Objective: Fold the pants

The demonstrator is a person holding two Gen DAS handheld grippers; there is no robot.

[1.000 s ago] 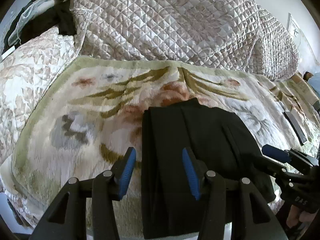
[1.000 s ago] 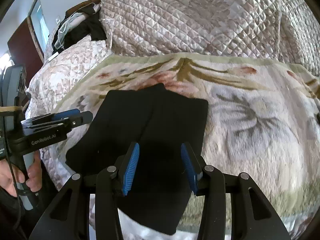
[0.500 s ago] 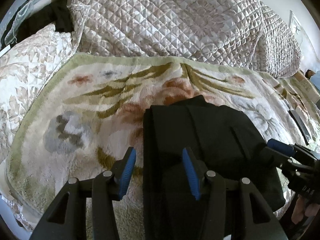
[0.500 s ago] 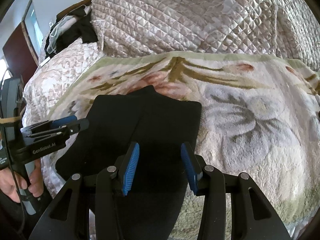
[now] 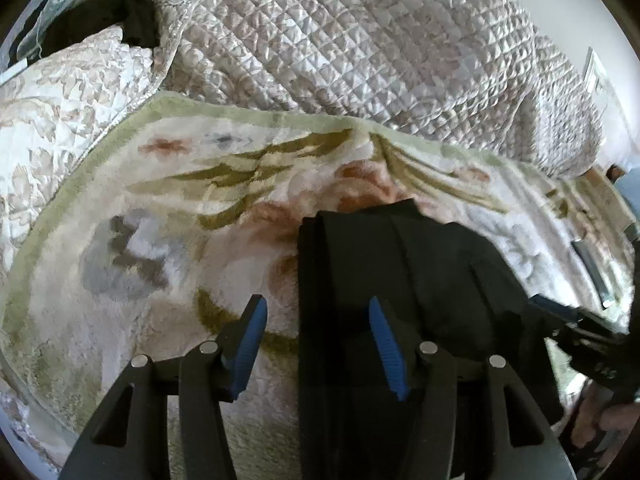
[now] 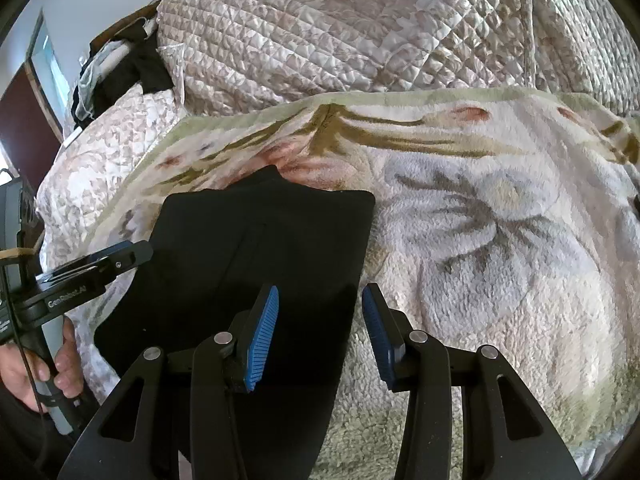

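Each black plastic left gripper (image 5: 314, 338) and right gripper (image 6: 320, 330) has ridged blue pads (image 6: 262, 336), round silver screws (image 6: 223, 337) and white lettering.

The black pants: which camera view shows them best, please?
The right wrist view: the pants lie nearly whole on the blanket, with top and right edges clear. In the left wrist view the pants show the stacked left edge, but the left gripper, jaws opening, hides the near part.

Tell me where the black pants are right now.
The pants lie folded on the floral blanket, in front of the quilt; they sit left of centre in the right wrist view.
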